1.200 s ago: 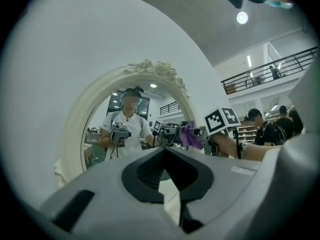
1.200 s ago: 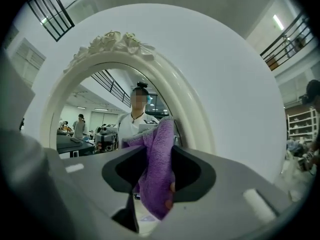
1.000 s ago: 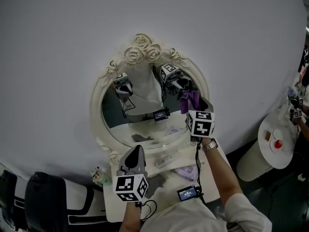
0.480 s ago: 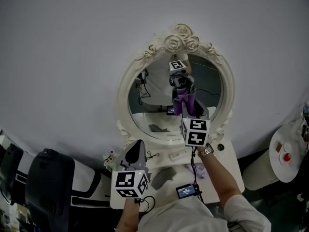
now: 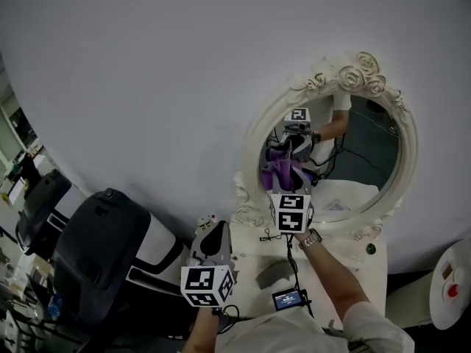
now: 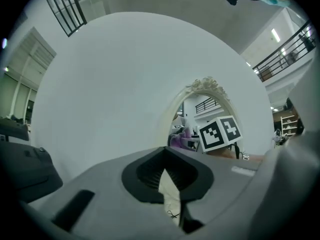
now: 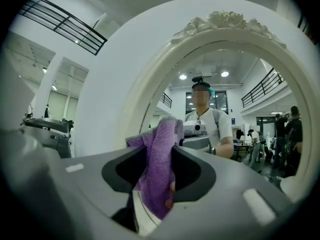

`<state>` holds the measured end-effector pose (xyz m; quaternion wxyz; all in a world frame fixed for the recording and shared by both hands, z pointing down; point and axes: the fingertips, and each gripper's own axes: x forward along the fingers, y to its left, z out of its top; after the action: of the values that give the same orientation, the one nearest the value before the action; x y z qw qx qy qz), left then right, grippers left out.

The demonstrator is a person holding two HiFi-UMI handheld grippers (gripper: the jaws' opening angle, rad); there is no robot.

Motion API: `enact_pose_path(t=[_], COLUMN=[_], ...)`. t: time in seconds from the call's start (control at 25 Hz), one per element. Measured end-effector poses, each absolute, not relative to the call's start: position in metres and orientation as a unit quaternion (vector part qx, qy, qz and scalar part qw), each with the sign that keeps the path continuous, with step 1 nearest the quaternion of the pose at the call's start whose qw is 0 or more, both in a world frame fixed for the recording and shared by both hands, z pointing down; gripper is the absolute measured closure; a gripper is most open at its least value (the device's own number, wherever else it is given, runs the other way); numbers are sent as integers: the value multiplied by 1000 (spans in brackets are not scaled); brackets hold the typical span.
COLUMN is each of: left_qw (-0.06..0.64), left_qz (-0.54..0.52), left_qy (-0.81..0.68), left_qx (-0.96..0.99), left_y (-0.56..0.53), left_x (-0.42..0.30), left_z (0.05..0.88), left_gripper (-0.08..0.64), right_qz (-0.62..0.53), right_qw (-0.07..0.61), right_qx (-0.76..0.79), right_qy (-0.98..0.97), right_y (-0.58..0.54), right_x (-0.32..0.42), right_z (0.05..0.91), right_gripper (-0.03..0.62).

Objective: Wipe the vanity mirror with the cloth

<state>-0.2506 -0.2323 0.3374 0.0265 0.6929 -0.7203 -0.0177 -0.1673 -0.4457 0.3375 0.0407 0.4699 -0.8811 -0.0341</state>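
From my head, the mirror (image 5: 363,66) is an oval of glass in a thick cream frame, carved with scrolls and topped by a cluster of roses, and it stands against a smooth pale wall at the back of the white desk (image 5: 335,267). My right hand-held gripper (image 5: 284,184) is raised to the lower left of the glass with the cloth (image 5: 277,170) bunched at its tip. The fluffy purple runs straight into its own reflection, so it looks to be on the glass. My left hand-held gripper (image 5: 213,231) hangs low, well apart from the mirror, over the desk's left edge beside a rounded black chair (image 5: 99,245). In the left gripper view, that hand-held gripper (image 6: 165,170) has its ribbed dark pads meeting at the tips with nothing between them. The mirror's frame (image 6: 205,86) rises beyond it, with the purple cloth (image 6: 177,140) against it. In the right gripper view, the right hand-held gripper (image 7: 158,175) is clamped on the cloth (image 7: 161,134), a nubbly terry fold squeezed between grey jaws. The frame (image 7: 225,20) fills the view close ahead.
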Motion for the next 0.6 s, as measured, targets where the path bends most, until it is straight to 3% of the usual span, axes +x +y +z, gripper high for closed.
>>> enact_pose_path(t=[0.28, 0.6], left_qw=[32, 29], left_qz=[-8, 5], left_qy=[-746, -717], left_qx=[665, 697], left_y=[-218, -240], left_x=[-266, -228], left_z=[343, 344], left_gripper=[558, 558], right_qz=[-44, -40], right_qw=[44, 35], right_qx=[463, 502], right_qy=[-884, -863], right_y=[-450, -463], right_x=[-193, -130], right_z=[340, 340], right_gripper=[428, 428])
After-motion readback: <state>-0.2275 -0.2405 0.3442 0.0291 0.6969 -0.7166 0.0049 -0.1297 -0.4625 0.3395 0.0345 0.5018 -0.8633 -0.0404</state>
